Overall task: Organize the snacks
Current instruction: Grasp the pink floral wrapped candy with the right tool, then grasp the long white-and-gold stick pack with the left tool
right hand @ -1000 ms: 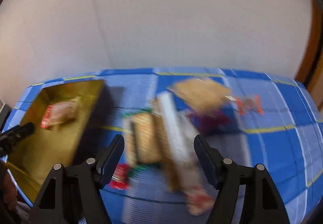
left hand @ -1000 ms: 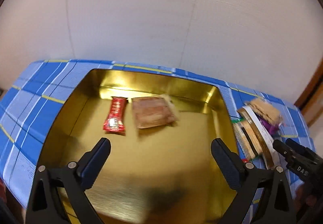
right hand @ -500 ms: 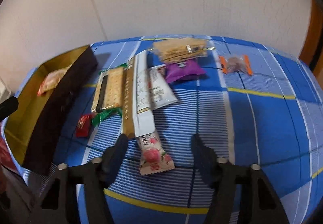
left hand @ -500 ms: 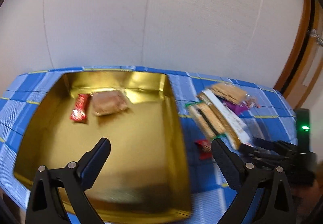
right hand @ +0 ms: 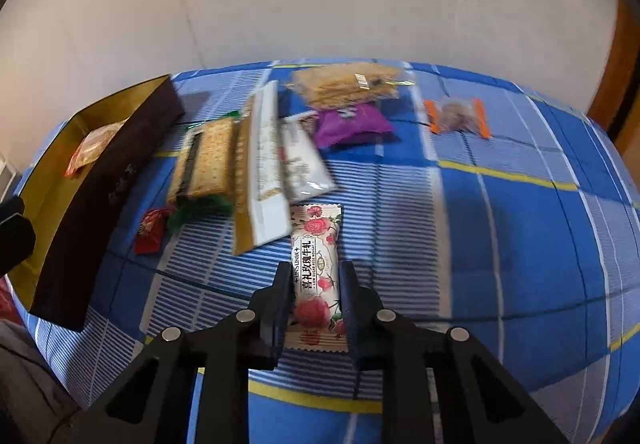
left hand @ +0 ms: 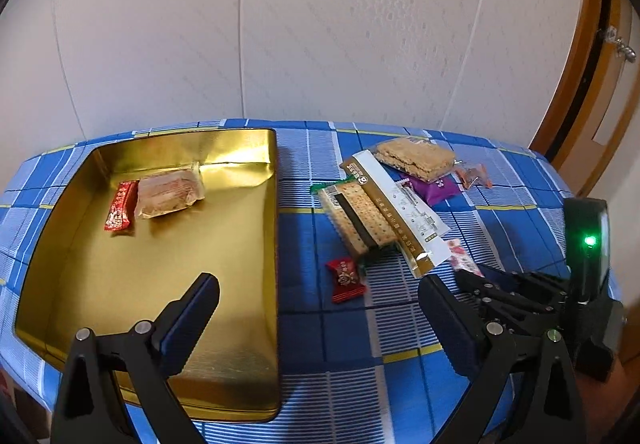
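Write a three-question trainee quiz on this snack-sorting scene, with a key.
1. True or false: the right gripper is shut on the rose-print candy bar.
2. How many snacks lie inside the gold tin?
3. Which lies nearest the tin's right wall: A the purple packet, B the small red candy, C the orange-ended candy?

Key: 1 true. 2 two: the red stick and the pink-wrapped cake. 3 B.
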Available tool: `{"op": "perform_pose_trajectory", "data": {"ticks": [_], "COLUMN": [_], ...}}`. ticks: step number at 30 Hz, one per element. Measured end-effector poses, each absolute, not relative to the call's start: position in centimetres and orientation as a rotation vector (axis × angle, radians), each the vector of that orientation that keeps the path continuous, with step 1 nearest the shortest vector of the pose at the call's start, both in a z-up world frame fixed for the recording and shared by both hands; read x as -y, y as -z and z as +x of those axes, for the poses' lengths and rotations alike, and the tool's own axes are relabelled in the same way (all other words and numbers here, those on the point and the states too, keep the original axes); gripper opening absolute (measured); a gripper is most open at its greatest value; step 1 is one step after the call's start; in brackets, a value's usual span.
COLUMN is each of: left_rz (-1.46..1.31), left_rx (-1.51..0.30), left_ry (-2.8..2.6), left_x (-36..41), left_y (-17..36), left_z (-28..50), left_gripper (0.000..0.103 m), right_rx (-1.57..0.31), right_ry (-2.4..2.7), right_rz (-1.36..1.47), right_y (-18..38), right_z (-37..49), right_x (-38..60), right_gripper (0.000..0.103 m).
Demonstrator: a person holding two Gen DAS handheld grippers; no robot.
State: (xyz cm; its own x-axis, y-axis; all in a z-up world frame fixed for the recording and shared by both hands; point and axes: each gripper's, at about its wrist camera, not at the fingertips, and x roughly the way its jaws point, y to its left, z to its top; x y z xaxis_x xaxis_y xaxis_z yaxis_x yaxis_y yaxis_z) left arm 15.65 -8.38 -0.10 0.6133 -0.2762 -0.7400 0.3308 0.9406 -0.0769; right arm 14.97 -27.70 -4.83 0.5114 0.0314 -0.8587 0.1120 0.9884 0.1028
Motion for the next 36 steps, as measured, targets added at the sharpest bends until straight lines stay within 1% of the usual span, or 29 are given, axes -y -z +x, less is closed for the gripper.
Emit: {"op": "perform_pose_trajectory", "data": {"ticks": [9, 12, 14, 16, 18, 19, 20, 22, 23, 25, 26, 29, 31, 33, 36], "left_rz": [0.062, 0.044, 0.062, 0.080, 0.090, 0.102, 0.137, 0.182, 0.190, 0.199, 0.205, 0.193, 0.165, 0.153, 0.156], "left_rx": [-0.964, -1.015, -1.048, -1.084, -1.110, -1.110, -1.080, -1.043, -1.019, -1.005, -1.009, -0.985, -0.997, -1.013, -1.014], "left_ry": [0.382, 0.381, 0.375, 0.364, 0.358, 0.355, 0.337, 0.326, 0.341, 0.399, 0.410, 0.385, 0.384, 0.407, 0.444], "left_x": [13.7, 16.2, 17.9, 19.3, 20.4, 20.9, 21.4, 22.0, 22.2, 22.6, 22.6, 21.5, 20.5, 19.7, 18.5], "left_y": [0.7, 1.8, 2.7, 3.6, 4.7, 5.1, 5.3, 5.5, 5.4, 5.4, 5.6, 5.8, 6.2, 6.7, 7.1], "left_z": [17.9, 19.3, 20.5, 21.5, 22.2, 22.4, 22.5, 22.4, 22.2, 21.7, 21.4, 20.4, 19.8, 18.9, 17.2], "left_gripper": [0.100, 0.098, 0.095, 0.080, 0.072, 0.070, 0.070, 0.058, 0.050, 0.015, 0.012, 0.010, 0.004, 0.002, 0.002], "right_rx": [-1.044, -1.042, -1.042, -1.043, -1.044, -1.044, -1.042, -1.037, -1.034, -1.029, -1.029, -1.028, -1.028, -1.027, -1.024], "right_ry": [0.226, 0.225, 0.228, 0.242, 0.266, 0.281, 0.291, 0.296, 0.296, 0.295, 0.296, 0.294, 0.295, 0.293, 0.290], "right_rz": [0.275, 0.311, 0.319, 0.327, 0.334, 0.340, 0.354, 0.391, 0.410, 0.428, 0.431, 0.434, 0.433, 0.438, 0.450], "right_y": [4.6, 4.6, 4.6, 4.6, 4.7, 4.7, 4.6, 4.7, 4.7, 4.7, 4.7, 4.6, 4.7, 4.7, 4.7], "right_z": [13.5, 13.1, 13.0, 12.8, 12.8, 12.7, 12.6, 12.5, 12.4, 12.3, 12.2, 12.2, 12.1, 11.9, 11.9], "right_x": [32.9, 33.6, 33.8, 34.1, 34.7, 35.1, 35.5, 36.3, 36.6, 37.0, 37.1, 37.2, 37.1, 37.3, 37.3], "right_gripper": [0.023, 0.023, 0.023, 0.023, 0.023, 0.023, 0.023, 0.023, 0.023, 0.023, 0.023, 0.023, 0.023, 0.023, 0.023]}}
